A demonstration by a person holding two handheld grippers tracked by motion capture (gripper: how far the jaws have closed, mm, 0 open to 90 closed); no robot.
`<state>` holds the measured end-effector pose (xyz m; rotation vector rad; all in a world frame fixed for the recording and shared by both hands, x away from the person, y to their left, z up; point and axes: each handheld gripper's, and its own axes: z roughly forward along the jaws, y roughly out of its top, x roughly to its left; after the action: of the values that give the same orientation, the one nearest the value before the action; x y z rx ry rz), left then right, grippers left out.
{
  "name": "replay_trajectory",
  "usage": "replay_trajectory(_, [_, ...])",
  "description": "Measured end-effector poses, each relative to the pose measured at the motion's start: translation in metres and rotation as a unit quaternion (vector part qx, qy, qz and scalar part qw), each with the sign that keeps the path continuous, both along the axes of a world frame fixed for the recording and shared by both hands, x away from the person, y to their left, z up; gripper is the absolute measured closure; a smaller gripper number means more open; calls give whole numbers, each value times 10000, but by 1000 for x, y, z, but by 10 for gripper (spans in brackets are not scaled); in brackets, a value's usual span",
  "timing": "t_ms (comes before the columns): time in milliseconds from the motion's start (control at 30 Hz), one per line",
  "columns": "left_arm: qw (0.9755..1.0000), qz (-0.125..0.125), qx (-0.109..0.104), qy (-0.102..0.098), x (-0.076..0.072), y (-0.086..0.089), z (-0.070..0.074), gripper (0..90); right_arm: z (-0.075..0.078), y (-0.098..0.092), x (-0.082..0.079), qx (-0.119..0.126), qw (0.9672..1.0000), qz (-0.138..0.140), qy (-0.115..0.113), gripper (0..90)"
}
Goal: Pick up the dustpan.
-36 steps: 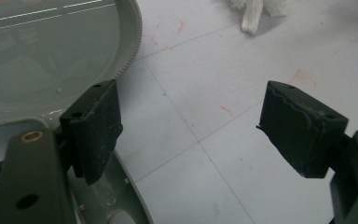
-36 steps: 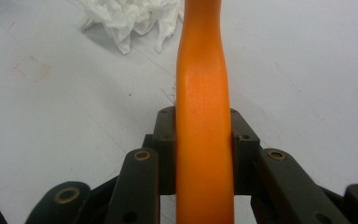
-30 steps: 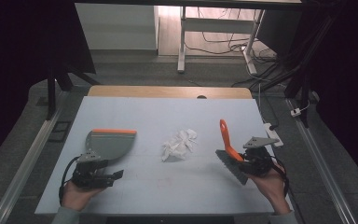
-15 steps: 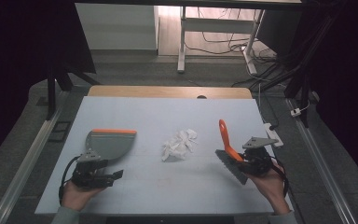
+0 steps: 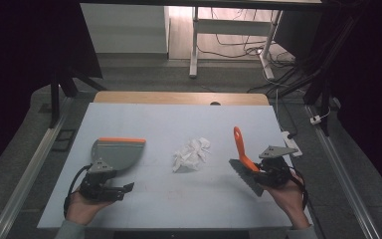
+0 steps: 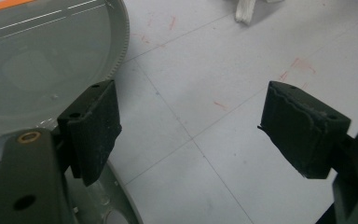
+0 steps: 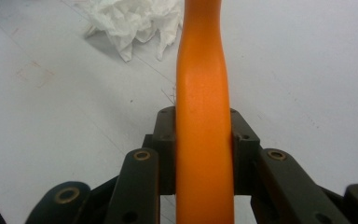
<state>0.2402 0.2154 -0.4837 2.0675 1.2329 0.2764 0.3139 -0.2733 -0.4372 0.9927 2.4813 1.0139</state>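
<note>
Little has shifted since the earlier frames: your right gripper pinches the stiff brush by its slick orange handle, your left gripper gapes empty beside the light, rigid dustpan, and the soft, featherlight tissue sits between them.

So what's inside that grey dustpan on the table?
The dustpan looks empty: in the left gripper view its grey inside is bare. The crumpled tissue lies apart on the table. A jaw covers the near bit, so that part is hidden.
</note>
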Motion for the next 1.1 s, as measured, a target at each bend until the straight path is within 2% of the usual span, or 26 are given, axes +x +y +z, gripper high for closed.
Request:
replay_trajectory(200, [9998,125,60,130,4,-2,7,200,1,-2,1,30,10000,-8,-19,699])
replay_trajectory(267, [9990,304,203,248,9,-3,13,193,2,-4,0,65,10000,-12,-47,699])
replay_trajectory(300, [9990,304,203,248,9,-3,13,182,3,-4,0,69,10000,-3,-59,699])
replay_trajectory(367, [9970,590,303,387,15,-3,20,168,4,-4,-1,62,10000,3,-70,699])
replay_trajectory(433, [9964,670,307,422,17,-2,22,153,5,-5,-1,70,9999,4,-87,699])
replay_trajectory(500, [9946,862,275,511,21,0,27,149,6,-5,-1,66,9999,6,-98,699])
replay_trajectory(667, [9929,1030,169,577,24,6,24,137,6,-4,-1,52,9999,-7,-105,699])
replay_trajectory(700, [9910,1170,116,634,25,11,19,137,6,-3,-2,39,9999,-10,-99,699])
replay_trajectory(733, [9910,1170,116,634,25,11,19,139,6,-2,-2,23,9999,-4,-101,699])
replay_trajectory(800, [9885,1279,168,790,28,14,14,137,5,-2,-2,9,9999,-4,-108,699])
replay_trajectory(833, [9856,1438,139,880,30,18,11,139,5,-1,-2,6,9999,0,-102,699])
replay_trajectory(867, [9845,1483,164,925,30,20,9,140,5,-1,-3,9,10000,-1,-86,699])
replay_trajectory(900, [9845,1483,164,925,30,20,9,138,4,-1,-3,4,10000,8,-80,699])
replay_trajectory(1067, [9798,1639,137,1137,30,33,4,131,2,2,-2,-42,10000,32,-48,699])
replay_trajectory(1100, [9798,1639,137,1137,30,33,4,132,2,2,-2,-54,10000,49,-49,699])
